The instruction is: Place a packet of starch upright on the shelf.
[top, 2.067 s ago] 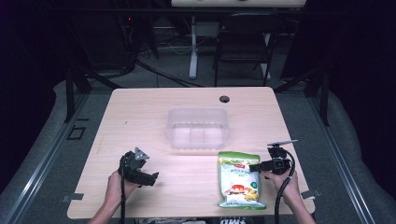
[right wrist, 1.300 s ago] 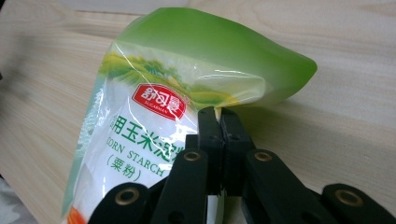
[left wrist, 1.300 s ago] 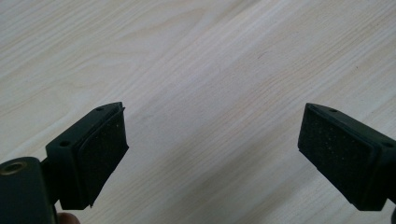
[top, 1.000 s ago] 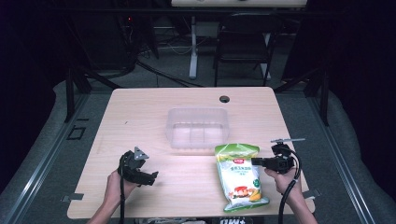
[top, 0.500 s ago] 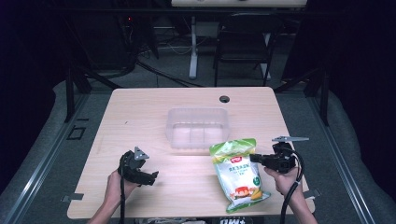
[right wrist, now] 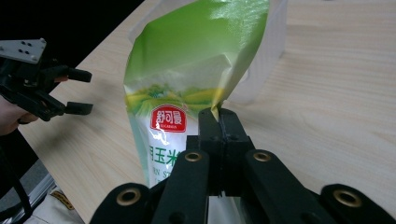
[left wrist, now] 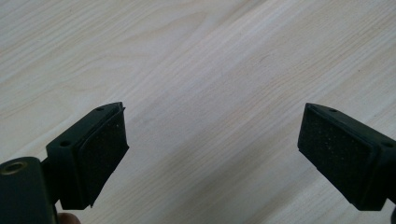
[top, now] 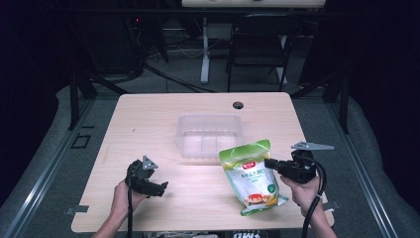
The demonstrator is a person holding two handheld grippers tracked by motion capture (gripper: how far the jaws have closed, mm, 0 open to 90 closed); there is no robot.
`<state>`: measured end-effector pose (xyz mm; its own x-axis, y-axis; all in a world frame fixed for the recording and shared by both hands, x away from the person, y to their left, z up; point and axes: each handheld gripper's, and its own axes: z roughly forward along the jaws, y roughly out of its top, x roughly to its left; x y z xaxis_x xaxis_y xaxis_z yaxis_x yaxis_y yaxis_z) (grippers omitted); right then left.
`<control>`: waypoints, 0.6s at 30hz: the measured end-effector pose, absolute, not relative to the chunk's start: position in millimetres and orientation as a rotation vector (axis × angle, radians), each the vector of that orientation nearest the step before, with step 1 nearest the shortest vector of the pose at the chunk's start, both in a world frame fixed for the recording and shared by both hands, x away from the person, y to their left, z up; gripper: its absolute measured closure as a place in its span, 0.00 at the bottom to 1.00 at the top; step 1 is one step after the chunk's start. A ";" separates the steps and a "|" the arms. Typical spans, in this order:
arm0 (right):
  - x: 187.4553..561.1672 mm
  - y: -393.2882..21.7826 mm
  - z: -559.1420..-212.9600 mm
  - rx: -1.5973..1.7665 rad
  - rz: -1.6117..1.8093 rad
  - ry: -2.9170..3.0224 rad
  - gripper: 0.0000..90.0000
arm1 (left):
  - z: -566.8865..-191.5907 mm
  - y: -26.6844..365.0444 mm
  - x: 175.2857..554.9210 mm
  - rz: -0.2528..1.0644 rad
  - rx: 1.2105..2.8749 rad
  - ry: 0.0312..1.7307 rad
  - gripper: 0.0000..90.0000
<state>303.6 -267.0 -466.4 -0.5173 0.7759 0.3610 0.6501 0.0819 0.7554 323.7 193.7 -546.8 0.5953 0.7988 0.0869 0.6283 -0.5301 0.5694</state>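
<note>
On the right side of the pale wooden table, my right gripper points level toward the left, its jaws pressed together on the right edge of a glossy green-and-white plastic food pouch with a red label. My right hand grasps the gripper body from below, forearm coming up from the near edge, and a black cable loops down past the wrist. The pouch is tilted: its green top edge is raised and leans toward the clear rectangular plastic container that sits at the middle of the table, while its lower end with the printed picture lies near the front edge. In the right gripper view, the pouch stands up in front of my closed jaws, pinched at a thin seam, with the clear container just behind it.

Over at the near left, my left gripper hovers low above the table, pointing to the right, my left hand wrapped around its back. Its jaws are spread wide with nothing between them; the left gripper view looks past the two black pads onto bare wood grain. The two grippers are well apart.
</note>
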 end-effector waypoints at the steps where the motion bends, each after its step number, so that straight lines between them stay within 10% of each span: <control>1: 301.9 -265.2 -464.5 1.454 1.433 2.198 1.00 | -546.8 193.6 323.6 0.467 2.337 1.133 0.09; 18: 293.1 -246.3 -444.4 1.363 1.446 2.208 1.00 | -544.9 195.3 323.8 0.479 2.317 1.131 0.09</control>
<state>293.1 -246.3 -444.4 -0.5672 0.7601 0.3170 0.5943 0.1112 0.7965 323.8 195.3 -544.9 0.5901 0.8026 0.0874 0.6215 -0.5206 0.5854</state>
